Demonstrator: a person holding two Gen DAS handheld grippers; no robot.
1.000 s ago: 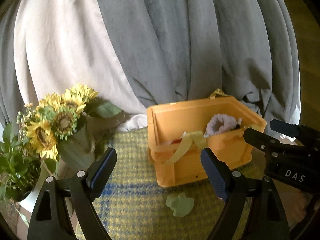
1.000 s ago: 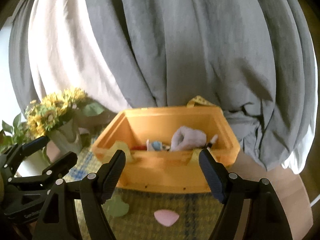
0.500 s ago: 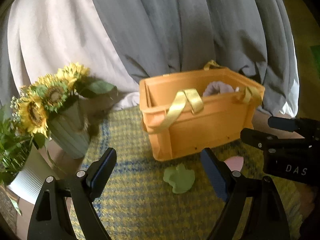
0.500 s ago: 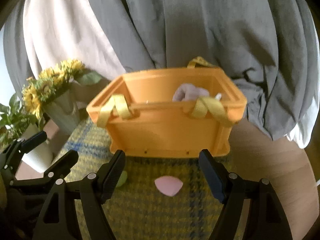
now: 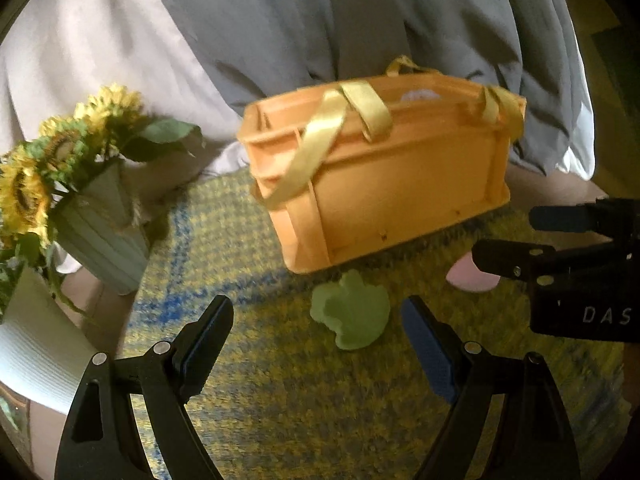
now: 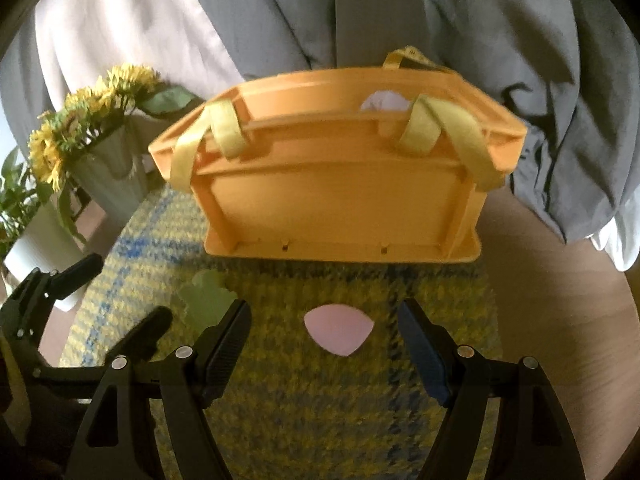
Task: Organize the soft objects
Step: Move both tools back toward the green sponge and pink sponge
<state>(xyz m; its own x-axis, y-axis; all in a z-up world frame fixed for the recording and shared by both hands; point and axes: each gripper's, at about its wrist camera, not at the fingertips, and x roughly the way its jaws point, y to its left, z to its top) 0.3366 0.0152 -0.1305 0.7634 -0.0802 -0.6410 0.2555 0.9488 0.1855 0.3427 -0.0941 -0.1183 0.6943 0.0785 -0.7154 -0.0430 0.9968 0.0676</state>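
Fingers [image 5: 208, 332] of the left gripper [image 5: 318, 340] spread wide and empty in the left wrist view, pointing down at the green soft toy [image 5: 352, 314] lying flat on the yellow checked cloth [image 5: 280, 400], just in front of the orange crate [image 5: 400, 184]. Toy between the two pads but apart from both. Pale soft thing [image 5: 418, 95] peeking over the crate's far rim, so some sorting apparently done. Pink soft piece [image 5: 472, 280] partly hidden behind the right gripper at the right edge. Vase of sunflowers [image 5: 60, 168] off to the left, clear of the work. In the right wrist view, fingers [image 6: 424, 344] of the right gripper [image 6: 322, 344] likewise apart and holding nothing, with the pink piece lying on the cloth between them, untouched, and the crate just beyond. Step in hand, by the look of it: reaching for a pickup, one piece per gripper. Next move: lower until the pads straddle each piece, close gently on the soft material, lift over the crate's near wall without snagging the yellow straps [image 6: 440, 136].
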